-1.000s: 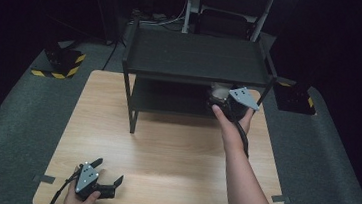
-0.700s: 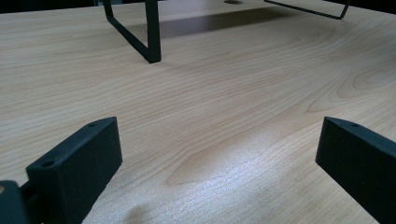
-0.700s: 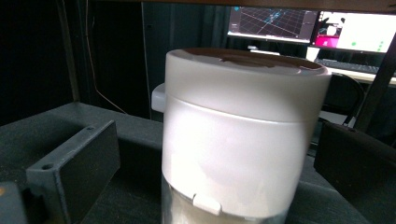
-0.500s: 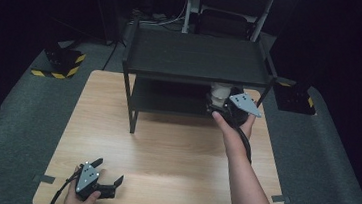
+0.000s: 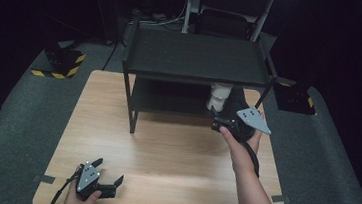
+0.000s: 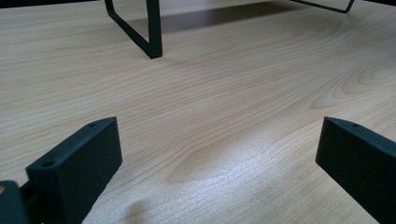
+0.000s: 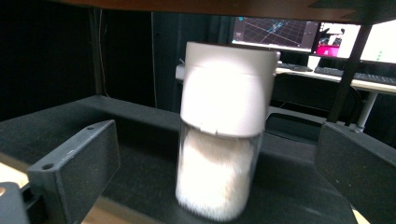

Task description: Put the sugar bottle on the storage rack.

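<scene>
A clear jar (image 5: 218, 96) with a white cap and white contents stands upright on the lower deck of a black two-tier shelf (image 5: 198, 58). In the right gripper view the jar (image 7: 224, 126) rises straight ahead on the dark deck. My right gripper (image 5: 217, 119) hovers just in front of it, held by a hand from the near right. Its jaws have just been opening, and the right gripper (image 7: 218, 144) is open with both jaws wide of the jar, not touching it. My left gripper (image 5: 110, 173) rests open on the table's near-left corner, and the left gripper (image 6: 217, 140) has bare wood between its jaws.
The shelf stands at the far half of a light wooden table (image 5: 164, 150), and one black leg (image 6: 153, 28) is planted ahead of the left gripper. Grey carpet surrounds the table. Yellow-black striped blocks (image 5: 59, 62) lie on the floor at the far left.
My right gripper has drawn back from under the shelf toward the near side, leaving the jar standing on the lower deck. The left gripper has stayed where it was.
</scene>
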